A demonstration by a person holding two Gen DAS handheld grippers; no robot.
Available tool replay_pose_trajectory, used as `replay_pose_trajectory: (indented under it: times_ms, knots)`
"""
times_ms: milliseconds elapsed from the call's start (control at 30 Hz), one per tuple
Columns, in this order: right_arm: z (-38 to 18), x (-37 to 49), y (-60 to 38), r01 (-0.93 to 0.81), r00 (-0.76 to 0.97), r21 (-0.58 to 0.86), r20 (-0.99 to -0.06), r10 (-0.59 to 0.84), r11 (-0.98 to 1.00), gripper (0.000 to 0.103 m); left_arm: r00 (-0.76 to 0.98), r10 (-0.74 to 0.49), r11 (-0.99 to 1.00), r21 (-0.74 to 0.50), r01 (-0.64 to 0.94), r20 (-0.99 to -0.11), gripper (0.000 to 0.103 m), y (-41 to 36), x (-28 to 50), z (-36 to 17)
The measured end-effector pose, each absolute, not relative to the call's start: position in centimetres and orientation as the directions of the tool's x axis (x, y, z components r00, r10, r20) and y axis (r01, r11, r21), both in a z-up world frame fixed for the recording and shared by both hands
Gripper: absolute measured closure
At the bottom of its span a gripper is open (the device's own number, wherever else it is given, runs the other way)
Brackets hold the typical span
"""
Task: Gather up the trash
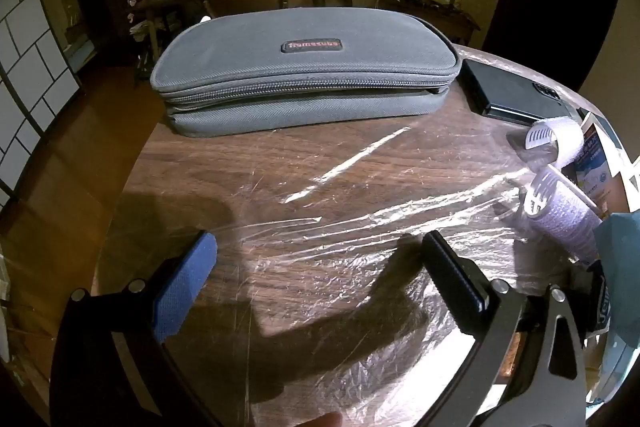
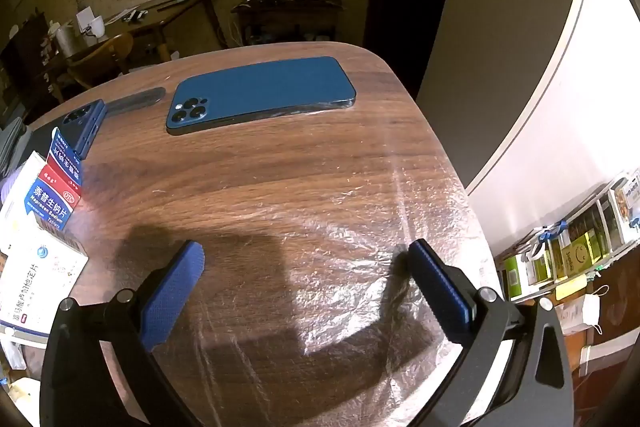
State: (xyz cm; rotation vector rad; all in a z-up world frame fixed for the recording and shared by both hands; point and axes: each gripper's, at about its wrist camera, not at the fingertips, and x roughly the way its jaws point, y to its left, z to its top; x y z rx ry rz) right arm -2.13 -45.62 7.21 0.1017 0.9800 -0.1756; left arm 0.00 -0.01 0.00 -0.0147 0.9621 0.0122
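**Grippers poised wide over plastic film on wooden table**

Left gripper and right gripper spread wide, pinching nothing, angled down at thin clear plastic film lying flat and crinkled across the near half of the table. Likely trash, and hard to catch: nearly see-through, clinging to the wood, apt to slip from pads or tear if only one edge is pinched. Just right of the film, white hair rollers and medicine boxes, easily dragged along or knocked. Farther off, a grey zip case and a blue phone, at risk of sliding if the film is yanked.
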Motion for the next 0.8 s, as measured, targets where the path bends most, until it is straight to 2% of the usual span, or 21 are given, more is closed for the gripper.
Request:
replay_pose_trajectory:
  times_ms: [800]
  knots:
    - [7.23, -2.14, -45.72, 0.193, 0.540, -0.001, -0.835, -0.108, 0.981, 0.004, 0.571, 0.002, 1.000, -0.009, -0.016, -0.821, 0.001, -0.08, 0.01, 0.04]
